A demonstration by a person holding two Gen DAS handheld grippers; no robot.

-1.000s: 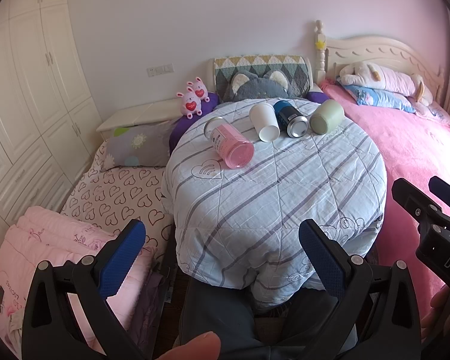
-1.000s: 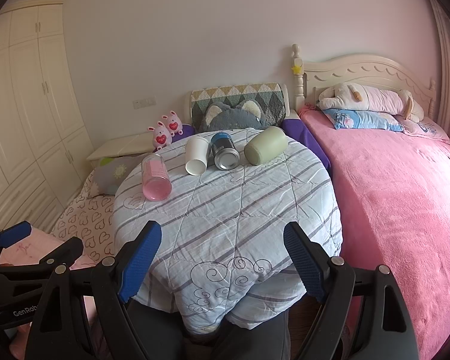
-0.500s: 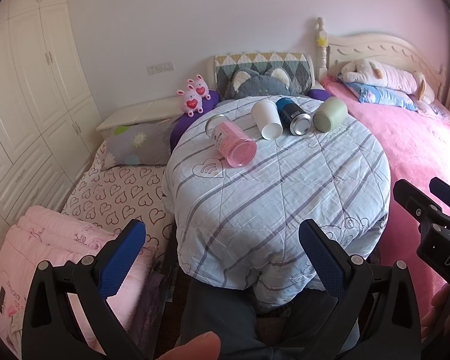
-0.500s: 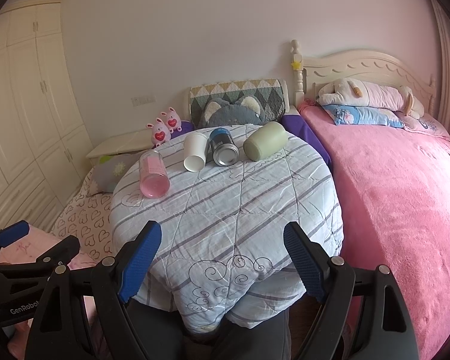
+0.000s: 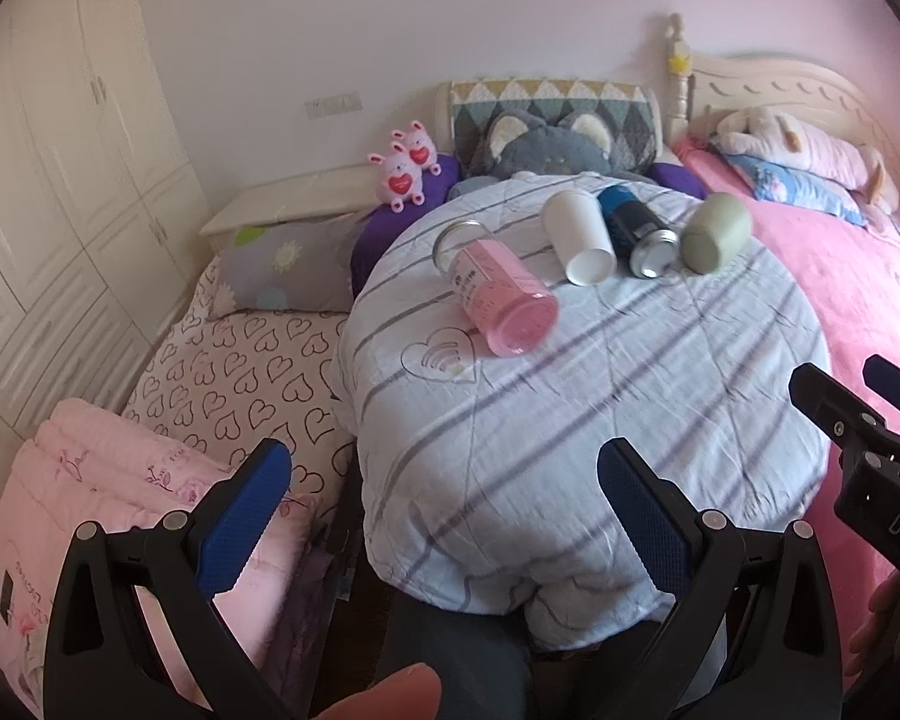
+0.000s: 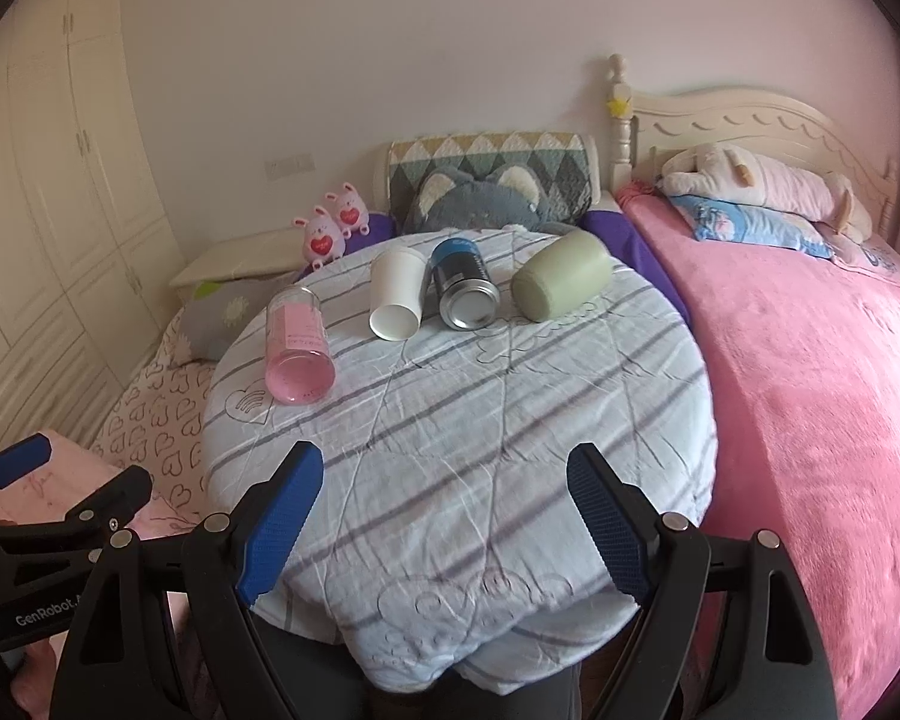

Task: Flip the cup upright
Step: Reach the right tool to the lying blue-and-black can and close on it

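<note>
Several cups lie on their sides in a row at the far side of a round table (image 6: 510,450) with a striped blue-white cloth: a pink glass cup (image 6: 297,348) (image 5: 501,294), a white paper cup (image 6: 396,294) (image 5: 579,237), a blue-black metal tumbler (image 6: 465,285) (image 5: 639,231), and a green mug (image 6: 561,282) (image 5: 714,231). My left gripper (image 5: 444,510) is open and empty at the table's near left edge. My right gripper (image 6: 444,516) is open and empty over the near edge. Both are well short of the cups.
A pink bed (image 6: 810,360) with a plush toy lies right of the table. A low bed with heart-print sheet (image 5: 240,360) and a folded pink blanket (image 5: 120,510) lie left. Cushions and pink bunny toys (image 5: 405,165) sit behind. White wardrobes (image 5: 60,180) line the left wall.
Both grippers have moved a little forward toward the table, so the cups look slightly nearer. Both jaws stay open. The cups have not moved.
</note>
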